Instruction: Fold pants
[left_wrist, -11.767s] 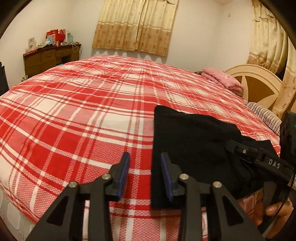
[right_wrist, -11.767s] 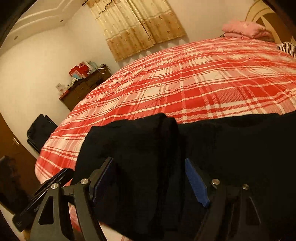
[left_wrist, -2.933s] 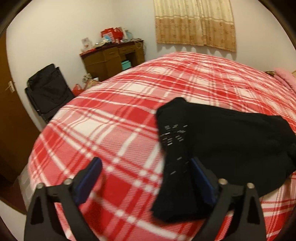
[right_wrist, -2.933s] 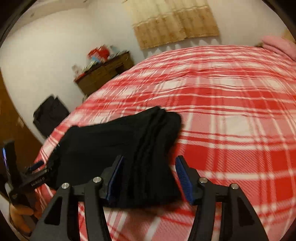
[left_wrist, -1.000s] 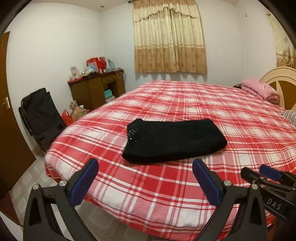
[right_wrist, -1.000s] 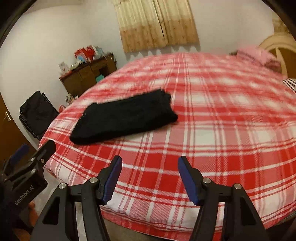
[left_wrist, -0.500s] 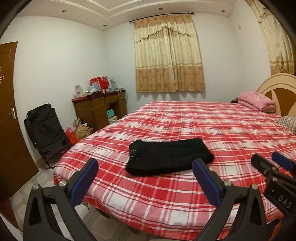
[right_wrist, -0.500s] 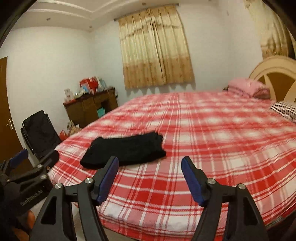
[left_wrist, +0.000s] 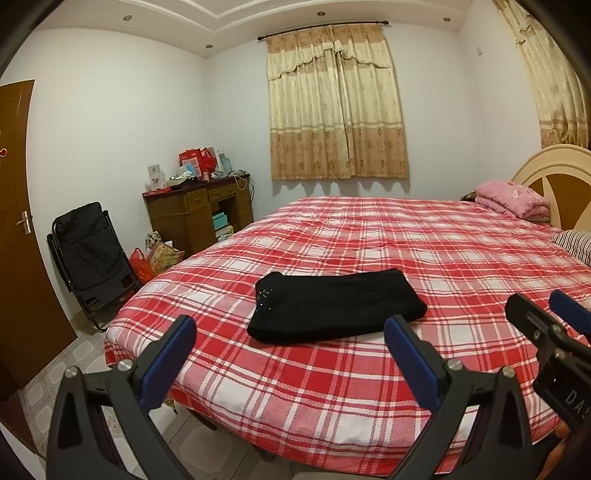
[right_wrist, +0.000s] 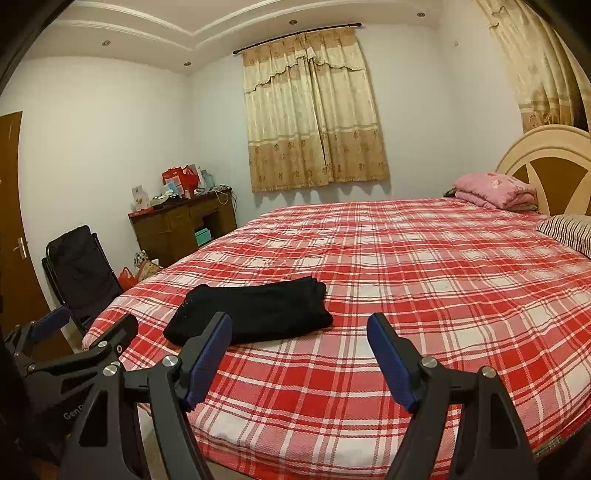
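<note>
Sparkles on folded pants (left_wrist: 334, 308) show only in left view.

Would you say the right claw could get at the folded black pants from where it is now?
Probably yes. The right claw is open and empty, and only bare plaid bedspread lies between it and the folded black pants. It would have to move forward and leftward first.

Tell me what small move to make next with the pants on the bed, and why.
Probably none on the pants: they lie as a compact folded bundle near the corner of the plaid bed. Both the left tongs and right tongs are open, empty and well clear. I would just lower both and stop.
</note>
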